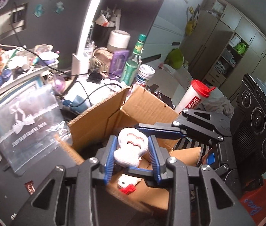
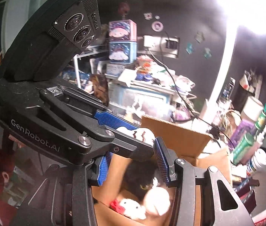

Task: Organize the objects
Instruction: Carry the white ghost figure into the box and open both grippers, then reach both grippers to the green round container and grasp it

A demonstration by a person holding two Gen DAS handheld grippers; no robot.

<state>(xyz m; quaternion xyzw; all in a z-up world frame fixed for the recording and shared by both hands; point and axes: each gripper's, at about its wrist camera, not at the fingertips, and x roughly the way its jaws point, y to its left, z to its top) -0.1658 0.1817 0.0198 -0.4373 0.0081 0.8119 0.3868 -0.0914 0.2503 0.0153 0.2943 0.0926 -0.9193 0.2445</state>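
Note:
My left gripper (image 1: 132, 151) is shut on a white plush toy (image 1: 131, 148) with red stitched marks and holds it over an open cardboard box (image 1: 144, 105). A small white plush with a red bow (image 1: 126, 185) lies in the box. My right gripper (image 2: 133, 167) is open and empty above the same box (image 2: 178, 133). The left gripper (image 2: 114, 131) crosses in front of it with the white plush toy (image 2: 142, 133). Inside the box lie the small white plush with the bow (image 2: 133, 208), a round white plush (image 2: 156, 200) and a dark plush (image 2: 140, 175).
A clear plastic case (image 1: 27, 124) stands left of the box on the dark desk (image 1: 10, 186). Behind it are a green bottle (image 1: 133, 64), a white jar (image 1: 144, 75), a red-lidded cup (image 1: 193, 96), cables and cluttered shelves (image 2: 148, 77).

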